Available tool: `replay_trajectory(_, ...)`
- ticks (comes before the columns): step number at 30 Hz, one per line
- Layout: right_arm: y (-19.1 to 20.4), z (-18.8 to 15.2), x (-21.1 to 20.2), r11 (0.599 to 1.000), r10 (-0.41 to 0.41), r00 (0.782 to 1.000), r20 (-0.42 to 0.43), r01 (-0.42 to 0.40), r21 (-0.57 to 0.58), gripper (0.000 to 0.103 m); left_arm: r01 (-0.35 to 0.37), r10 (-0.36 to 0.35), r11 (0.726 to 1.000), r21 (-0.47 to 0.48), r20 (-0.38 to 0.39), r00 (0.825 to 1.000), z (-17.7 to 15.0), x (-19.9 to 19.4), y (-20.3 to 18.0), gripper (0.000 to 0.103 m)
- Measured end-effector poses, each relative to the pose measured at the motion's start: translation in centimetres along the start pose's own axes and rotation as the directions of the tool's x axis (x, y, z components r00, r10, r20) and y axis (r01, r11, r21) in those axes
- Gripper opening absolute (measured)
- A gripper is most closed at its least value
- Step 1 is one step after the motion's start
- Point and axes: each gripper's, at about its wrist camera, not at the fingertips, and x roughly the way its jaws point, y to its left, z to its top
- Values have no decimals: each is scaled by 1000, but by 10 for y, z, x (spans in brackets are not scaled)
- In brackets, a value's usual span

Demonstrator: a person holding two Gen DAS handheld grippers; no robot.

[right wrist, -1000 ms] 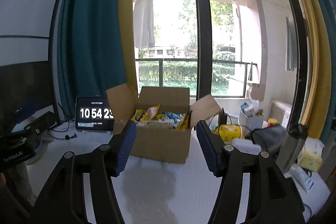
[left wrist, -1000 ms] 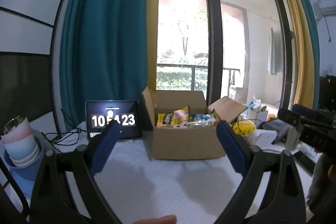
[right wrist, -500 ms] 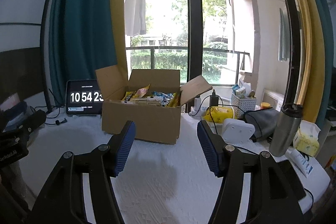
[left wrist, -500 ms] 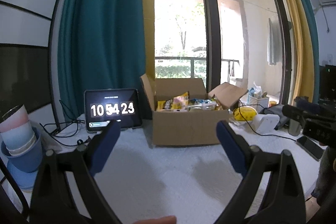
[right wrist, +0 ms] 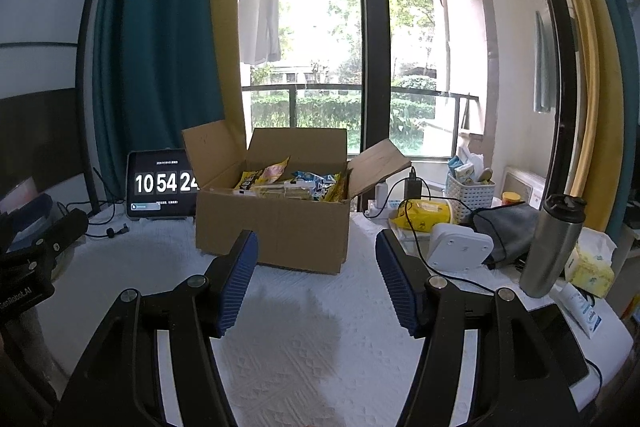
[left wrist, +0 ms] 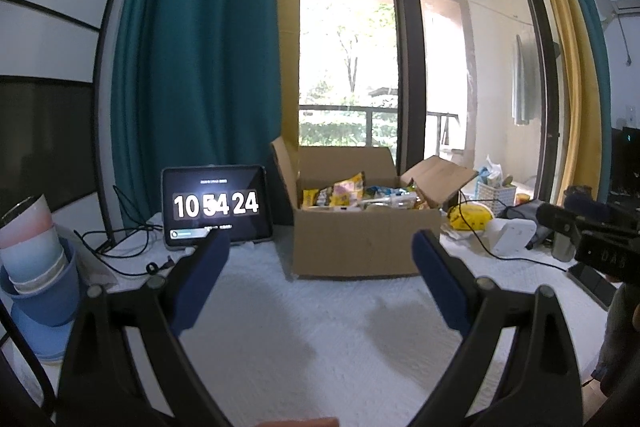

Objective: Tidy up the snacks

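while both tools hang above the white textured tablecloth, we see each pointing nearly level, tipped a little downward toward the window. our left gripper has its blue pads spread very wide with only bare cloth between them — nothing held. our right gripper stands parted too, somewhat narrower, its ribbed blue pads apart and gripping nothing. a fingertip shows at the bottom edge of the left wrist view.

straight ahead of both sits the open cardboard box, resting on the cloth near the table's far side, well apart from either set of fingers. its long side runs across our view, left to right; the mouth faces up, with the back flap upright and the side flaps splayed outward. inside lie the snack packets — yellow and blue wrappers heaped to the rim, mostly flat or leaning; their print is too small to read.

just left of the box a tablet stands propped, showing a clock. to the box's right we find a yellow pack, a white device, a small white basket and a steel tumbler. stacked cups sit at the far left edge.
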Motion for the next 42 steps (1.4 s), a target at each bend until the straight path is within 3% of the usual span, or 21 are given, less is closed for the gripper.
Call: replay_trajectory(42, -2, 6, 8, 1000, -1, 1000, 2, 1, -3, 65, -19, 19, 1000, -15, -8, 1000, 2, 11, 1, 94)
